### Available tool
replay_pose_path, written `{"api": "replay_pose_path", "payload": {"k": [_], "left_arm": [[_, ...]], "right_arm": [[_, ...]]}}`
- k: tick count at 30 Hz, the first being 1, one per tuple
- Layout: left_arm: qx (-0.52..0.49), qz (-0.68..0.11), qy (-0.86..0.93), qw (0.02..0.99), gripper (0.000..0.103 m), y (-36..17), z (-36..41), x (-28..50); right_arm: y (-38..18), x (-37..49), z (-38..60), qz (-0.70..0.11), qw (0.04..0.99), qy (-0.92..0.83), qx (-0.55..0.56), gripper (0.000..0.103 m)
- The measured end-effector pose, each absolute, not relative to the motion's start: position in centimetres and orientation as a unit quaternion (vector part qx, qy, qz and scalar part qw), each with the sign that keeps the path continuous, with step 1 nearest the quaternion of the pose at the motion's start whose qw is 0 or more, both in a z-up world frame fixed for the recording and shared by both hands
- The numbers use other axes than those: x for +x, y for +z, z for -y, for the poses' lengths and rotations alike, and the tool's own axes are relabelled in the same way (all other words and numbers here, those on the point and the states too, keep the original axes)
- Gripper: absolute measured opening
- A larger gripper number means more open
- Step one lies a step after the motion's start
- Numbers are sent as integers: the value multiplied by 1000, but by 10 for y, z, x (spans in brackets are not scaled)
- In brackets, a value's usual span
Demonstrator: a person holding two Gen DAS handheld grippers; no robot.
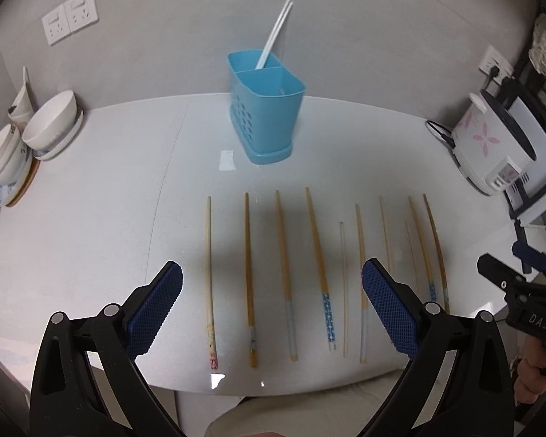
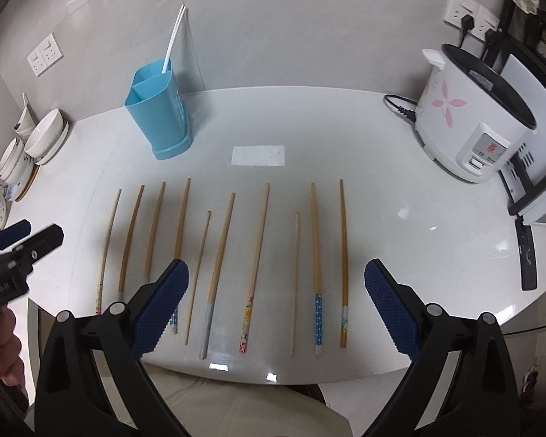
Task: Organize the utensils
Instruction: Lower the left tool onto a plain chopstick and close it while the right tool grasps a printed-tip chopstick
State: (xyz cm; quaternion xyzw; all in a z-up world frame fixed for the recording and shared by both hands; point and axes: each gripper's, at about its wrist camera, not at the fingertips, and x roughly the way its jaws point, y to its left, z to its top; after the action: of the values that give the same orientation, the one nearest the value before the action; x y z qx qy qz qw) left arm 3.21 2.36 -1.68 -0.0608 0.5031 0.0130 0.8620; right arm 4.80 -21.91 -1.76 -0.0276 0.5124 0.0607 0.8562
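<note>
My left gripper (image 1: 272, 284) hangs above the near end of the chopstick row (image 2: 222, 266), jaws wide and holding nothing; my right gripper (image 2: 276, 280) hovers likewise, jaws wide, empty; ten chopsticks lie side by side on the white desk (image 2: 400, 218); the blue holder (image 1: 265, 109) stands behind them, two white chopsticks (image 1: 275, 34) leaning in its rear compartment.

White letters "DAS" stand on the black body of the right gripper (image 1: 506, 273), seen at the edge of the left wrist view. Pale lettering (only "Robot" is partly legible) runs along the black body of the left gripper (image 2: 36, 236) in the right wrist view. The rice cooker (image 2: 469, 123) panel carries a red round mark, too small to read.
</note>
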Motion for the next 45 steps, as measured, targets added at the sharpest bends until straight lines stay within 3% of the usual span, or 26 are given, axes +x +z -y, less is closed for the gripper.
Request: {"api": "replay_pose_path", "payload": {"k": [5,20,37,45], "left_arm": [[-86,-519,22,850,97,-50,-53,51],[-66,-583,58,808,91,-147,-83,67],[-36,-620,58,782,64,-176,-89,64],[-39,-649,60,757,52,-175,-92,69]], "right_arm": [[-48,68,210,-533,842,77,-23,90],[-145,94,191,-623,778,76,-21,62],[-173,99,166,-668,741,59,-37,28],[-172,97,147,-684,726,45,-44,23]]}}
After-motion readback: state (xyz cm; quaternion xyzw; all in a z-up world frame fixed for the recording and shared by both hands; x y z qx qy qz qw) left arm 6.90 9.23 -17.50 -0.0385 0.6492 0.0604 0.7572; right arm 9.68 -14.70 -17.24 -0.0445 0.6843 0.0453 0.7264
